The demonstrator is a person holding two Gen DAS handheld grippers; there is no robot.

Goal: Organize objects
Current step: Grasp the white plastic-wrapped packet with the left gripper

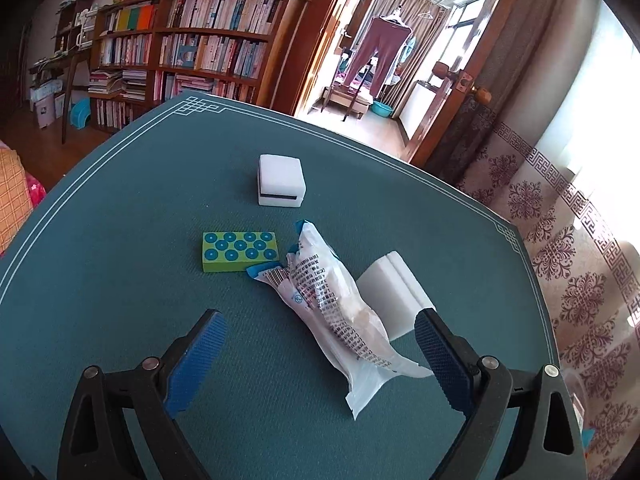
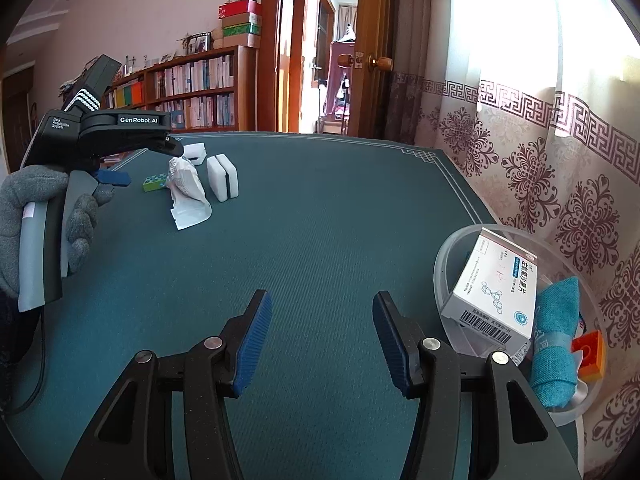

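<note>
On my right-wrist view, far left, I read "GenRobot.AI" and "Data Acquisition System" on the left gripper (image 2: 154, 160), gripped by a grey-gloved hand (image 2: 36, 224); from this side I cannot tell how far its tongs stand apart, but my left-wrist view shows them wide with nothing pressed between the blue pads (image 1: 196, 360), the printed plastic packet (image 1: 340, 312) lying on the green table mat (image 1: 120, 208) in the gap. That packet carries dense small print and a barcode I cannot read. Just left of it sits the green block with blue dots (image 1: 239, 251), beyond it a white sponge block (image 1: 280, 181), and just right another white sponge block (image 1: 396, 292). Only the right view shows the clear round container (image 2: 452, 248) at the near right, holding a white medicine box (image 2: 496, 288) with Chinese characters and a barcode, a blue cloth (image 2: 556, 340) and an orange brick (image 2: 588, 354). The right gripper (image 2: 322, 340) hangs over bare mat, tongs partly apart and empty.
</note>
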